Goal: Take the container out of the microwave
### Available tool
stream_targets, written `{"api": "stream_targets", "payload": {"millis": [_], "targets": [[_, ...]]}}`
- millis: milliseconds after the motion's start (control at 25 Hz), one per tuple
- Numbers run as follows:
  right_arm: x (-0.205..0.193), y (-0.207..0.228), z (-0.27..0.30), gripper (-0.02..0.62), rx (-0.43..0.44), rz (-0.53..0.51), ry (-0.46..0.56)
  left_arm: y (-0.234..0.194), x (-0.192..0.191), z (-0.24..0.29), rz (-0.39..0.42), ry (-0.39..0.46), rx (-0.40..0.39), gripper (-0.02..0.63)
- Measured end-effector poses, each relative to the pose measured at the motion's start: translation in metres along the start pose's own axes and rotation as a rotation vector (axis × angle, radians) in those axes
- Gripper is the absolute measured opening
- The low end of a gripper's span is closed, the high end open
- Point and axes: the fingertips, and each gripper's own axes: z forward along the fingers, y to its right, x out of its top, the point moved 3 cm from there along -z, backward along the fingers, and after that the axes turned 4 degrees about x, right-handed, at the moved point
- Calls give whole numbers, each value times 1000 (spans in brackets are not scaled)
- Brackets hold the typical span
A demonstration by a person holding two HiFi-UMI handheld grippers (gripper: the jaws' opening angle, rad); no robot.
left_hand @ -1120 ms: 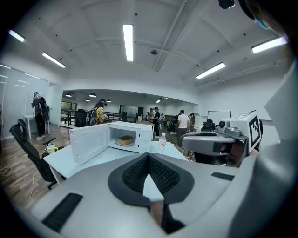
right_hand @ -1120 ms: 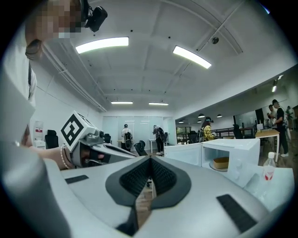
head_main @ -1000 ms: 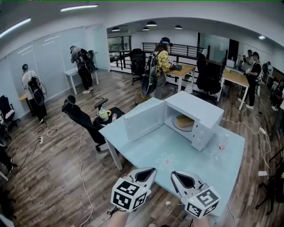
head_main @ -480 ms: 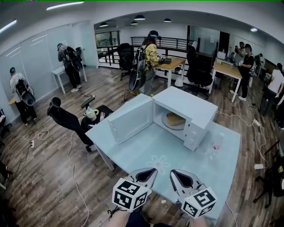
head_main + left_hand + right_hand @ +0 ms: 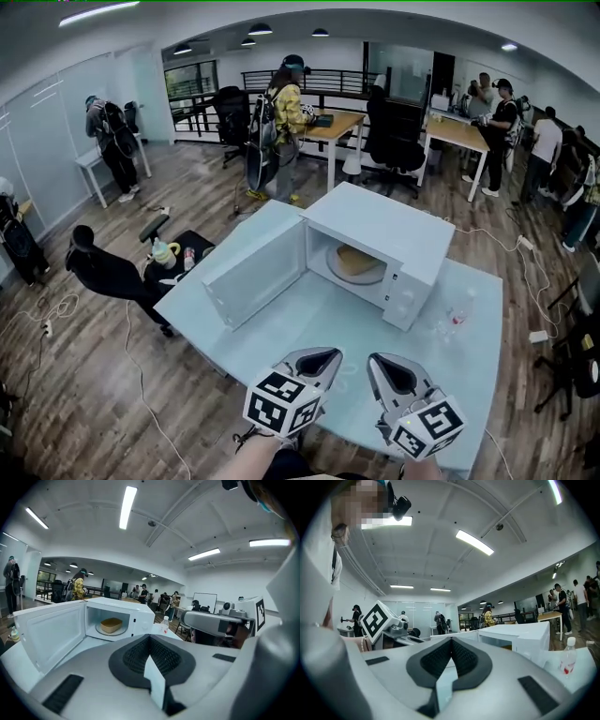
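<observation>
Head view: we judge approach stage; left gripper [image 5: 319, 355] and right gripper [image 5: 383, 361], closed empty before the microwave [image 5: 380, 225], must open for the container [image 5: 354, 260] inside.

Ahead of your left gripper [image 5: 317, 356], bare table [image 5: 319, 314] runs open right up to the mouth of the microwave [image 5: 394, 230]. The open door [image 5: 253, 274] stands swung out ahead and to that gripper's left, walling that side. Ahead and to the right of your right gripper [image 5: 389, 366], a bottle [image 5: 457, 319] stands near the oven's front corner. Inside the cavity there is room above the container [image 5: 111, 625].
</observation>
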Motion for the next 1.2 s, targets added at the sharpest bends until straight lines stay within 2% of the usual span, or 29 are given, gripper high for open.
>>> {"api": "stream_targets", "payload": {"millis": [240,480,760,1040,1200], "targets": [[-2,28,46,9,-101,-9,-29,-30,30,43,118,-33,-123,12],[-10,50,101,9,-158,4,-46,-83,38,66,131,-54,-181,12],[-34,63,150,9,-193,12,-136,-154,34,74,83,-66,-178,12],[-49,78,159,9,-263,32,-240,-174,22,98,20,-90,-244,12],[-50,87,167,9,-269,32,-272,-177,13,109,-12,-101,-273,12]]}}
